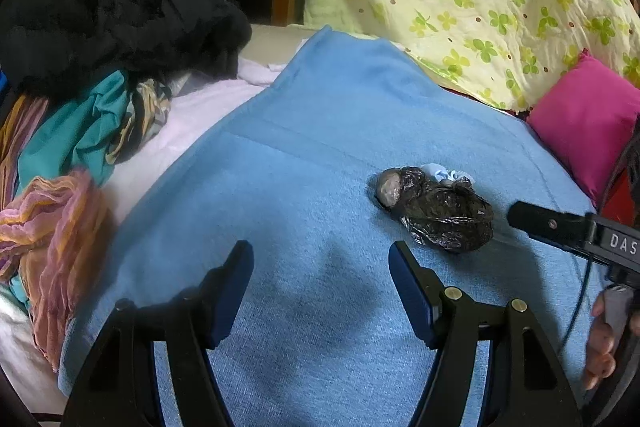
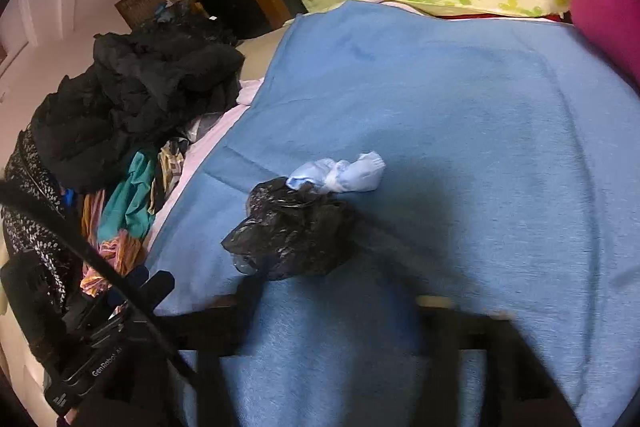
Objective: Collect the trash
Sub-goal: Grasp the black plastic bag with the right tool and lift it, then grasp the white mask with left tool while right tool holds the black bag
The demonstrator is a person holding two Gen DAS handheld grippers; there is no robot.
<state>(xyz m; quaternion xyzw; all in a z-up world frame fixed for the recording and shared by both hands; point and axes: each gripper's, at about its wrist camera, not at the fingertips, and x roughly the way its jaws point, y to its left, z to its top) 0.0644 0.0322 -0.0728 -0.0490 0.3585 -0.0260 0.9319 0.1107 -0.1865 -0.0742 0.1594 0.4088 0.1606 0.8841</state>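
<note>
Right gripper (image 2: 336,311) blurred — black bag (image 2: 290,231) half-shadowed

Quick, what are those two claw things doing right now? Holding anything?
Left gripper: jaws open, holding nothing, above the blue blanket.
Right gripper: jaws blurred but open, empty; the black bag lies free.

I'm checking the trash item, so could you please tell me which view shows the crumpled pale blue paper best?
The right wrist view: the pale blue paper lies fully exposed behind the black bag. In the left wrist view the bag hides most of it.
</note>
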